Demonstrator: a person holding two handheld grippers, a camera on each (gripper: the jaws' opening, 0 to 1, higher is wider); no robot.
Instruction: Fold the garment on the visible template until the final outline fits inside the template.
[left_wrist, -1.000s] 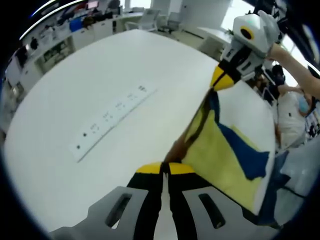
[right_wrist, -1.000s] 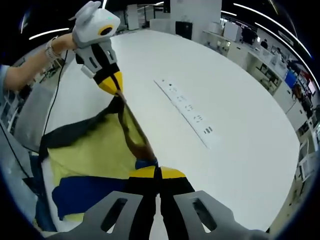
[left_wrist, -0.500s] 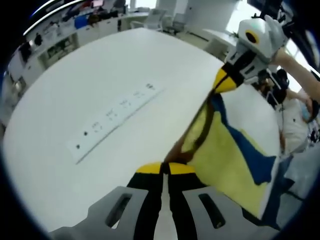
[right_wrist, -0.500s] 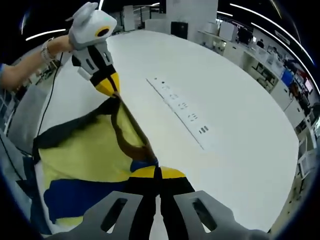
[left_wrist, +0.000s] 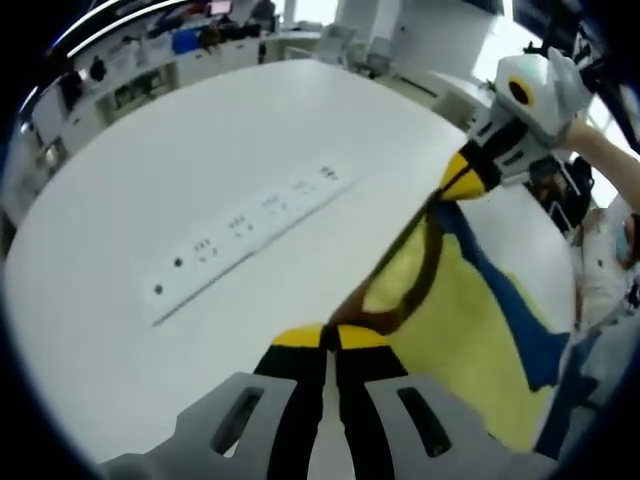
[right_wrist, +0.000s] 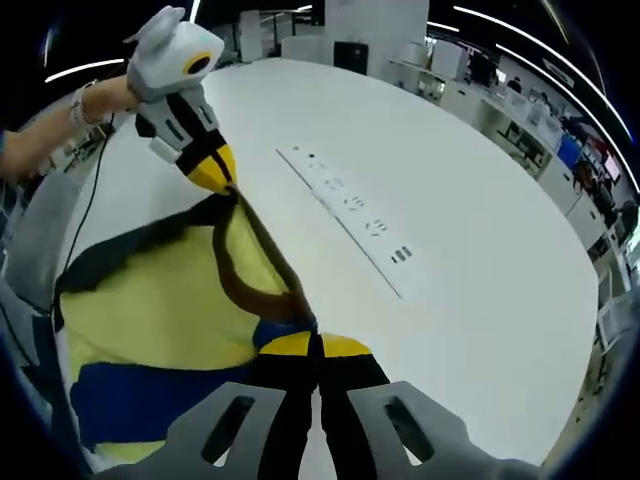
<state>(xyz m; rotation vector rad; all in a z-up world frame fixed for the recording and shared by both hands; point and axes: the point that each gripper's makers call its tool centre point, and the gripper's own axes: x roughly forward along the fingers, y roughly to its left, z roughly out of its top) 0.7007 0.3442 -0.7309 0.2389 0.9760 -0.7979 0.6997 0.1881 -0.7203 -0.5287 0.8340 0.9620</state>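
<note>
Wide white table (left_wrist: 150, 160) ahead, bare but for a long white strip (left_wrist: 250, 235) of sockets lying flat across the middle; same strip (right_wrist: 350, 215) well clear to the right in the right gripper view, with open tabletop running out to the curved far edge. Desks and shelving beyond the rim. Left gripper (left_wrist: 331, 338) clamped shut on the garment (left_wrist: 470, 320), dark collar band pinched right at the yellow tips. Yellow and blue cloth hanging off to the right, stretched up to the right gripper (left_wrist: 462, 186), closed on the same edge. From the other side: right gripper (right_wrist: 315, 345) pinching the collar, garment (right_wrist: 150, 320) spreading left, left gripper (right_wrist: 213, 173) gripping its far corner.
</note>
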